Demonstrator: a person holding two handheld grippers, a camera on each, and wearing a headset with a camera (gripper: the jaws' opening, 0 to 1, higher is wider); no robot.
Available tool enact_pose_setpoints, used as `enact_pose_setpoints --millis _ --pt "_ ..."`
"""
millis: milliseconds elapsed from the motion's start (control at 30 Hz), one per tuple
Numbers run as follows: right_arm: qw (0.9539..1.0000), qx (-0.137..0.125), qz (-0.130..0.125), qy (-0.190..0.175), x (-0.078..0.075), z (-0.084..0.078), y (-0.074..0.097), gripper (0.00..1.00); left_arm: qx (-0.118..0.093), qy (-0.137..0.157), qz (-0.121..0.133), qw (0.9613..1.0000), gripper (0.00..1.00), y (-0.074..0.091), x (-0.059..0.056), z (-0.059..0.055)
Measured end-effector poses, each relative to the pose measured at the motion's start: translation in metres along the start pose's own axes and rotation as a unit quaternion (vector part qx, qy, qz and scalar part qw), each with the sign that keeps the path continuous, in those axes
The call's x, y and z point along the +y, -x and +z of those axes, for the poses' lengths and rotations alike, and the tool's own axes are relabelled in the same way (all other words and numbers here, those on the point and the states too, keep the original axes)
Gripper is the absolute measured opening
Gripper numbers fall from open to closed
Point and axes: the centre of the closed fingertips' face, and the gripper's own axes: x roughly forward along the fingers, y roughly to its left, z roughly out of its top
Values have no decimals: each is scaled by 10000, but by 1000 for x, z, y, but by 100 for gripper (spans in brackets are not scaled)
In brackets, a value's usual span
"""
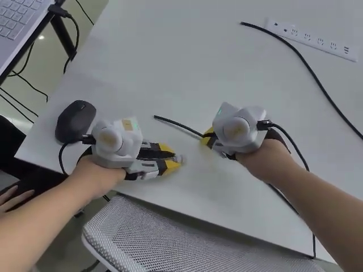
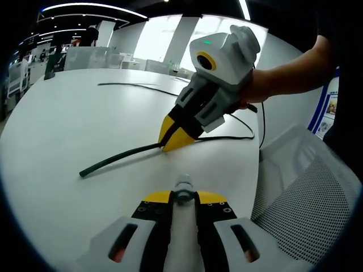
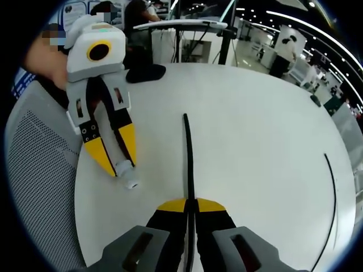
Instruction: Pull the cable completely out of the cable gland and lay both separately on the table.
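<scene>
Black cable [image 3: 188,158] and pale cable gland [image 2: 182,185] are held in separate grippers over a white table [image 1: 187,68], and the two parts are already clear of one another. The right gripper [image 3: 190,205] has its yellow-tipped jaws pinched narrow on the cable, which runs straight ahead from the tips and lies along the tabletop to its free end. The left gripper [image 2: 182,198] is clamped on the gland, and the small fitting pokes forward just past its tips. In the right gripper view, the gland sits ahead and to the left of that gripper's jaws, near the cable but not touching it. In the left gripper view, the right gripper stands ahead, with the cable trailing off to the left of its tips. A dark mouse [image 1: 75,120] lies just behind the left gripper.

The pull itself looks finished, and what is left appears to be the setting down. The gland seems the trickier piece, since a small round body may roll once freed. It is best lowered until it rests on the table, and the jaws then eased apart slowly rather than snapped wide. Keeping it on the left gripper's own side, well apart from the cable, would leave the two plainly separate. Most of the cable already lies flat, so the right gripper likely needs only to sink its tips to the surface, open, and back straight away along its own line. A sideways drag could sweep the cable toward the gland.
</scene>
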Motion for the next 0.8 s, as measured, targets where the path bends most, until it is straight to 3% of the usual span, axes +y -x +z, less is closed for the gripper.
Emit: enact_pose_setpoints --millis 800 --pt "9999 -34 -84 -141 -3 -3 4 8 62 135 125 9998 17 0 1 0"
